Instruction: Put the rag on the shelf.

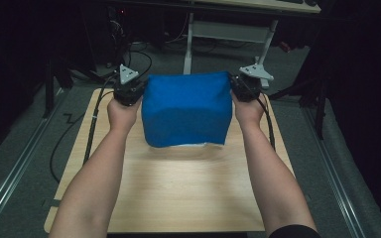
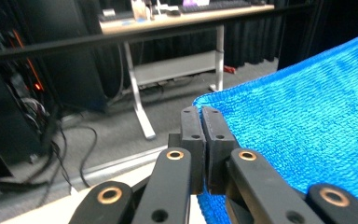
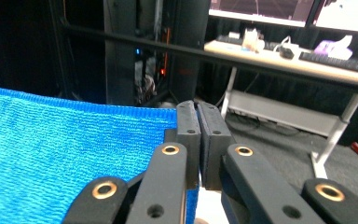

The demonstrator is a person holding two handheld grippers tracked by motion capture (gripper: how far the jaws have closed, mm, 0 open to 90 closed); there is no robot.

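Centre of the high view, just above mid-frame: you've got the blue cloth (image 1: 186, 109) stretched betw. both grippers, hanging as a broad sheet over the far half of the wooden table (image 1: 178, 193). Its lower edge sits close over the tabletop w/ a pale strip showing beneath at lower right; can't tell if it touches the wood.

Left of the cloth in that view, your left gripper (image 1: 129, 91) is clamped on the cloth's upper left corner, grey plate on top, cable trailing down the left side of the table. In the left gripper view, the jaws stand pressed together at frame centre, w/ the cloth (image 2: 303, 116) filling the right side and its corner pinched betw. the pads.

Right of the cloth, your right gripper (image 1: 241, 88) is closed on the upper right corner the same way. In the right gripper view, jaws are tight together at centre, cloth (image 3: 60, 140) spreading across the left half, its edge running into the pads.

Bkgd, top of all views: a desk (image 1: 258, 5) on pale legs, floor cables (image 1: 144, 59) at upper left of the high view.
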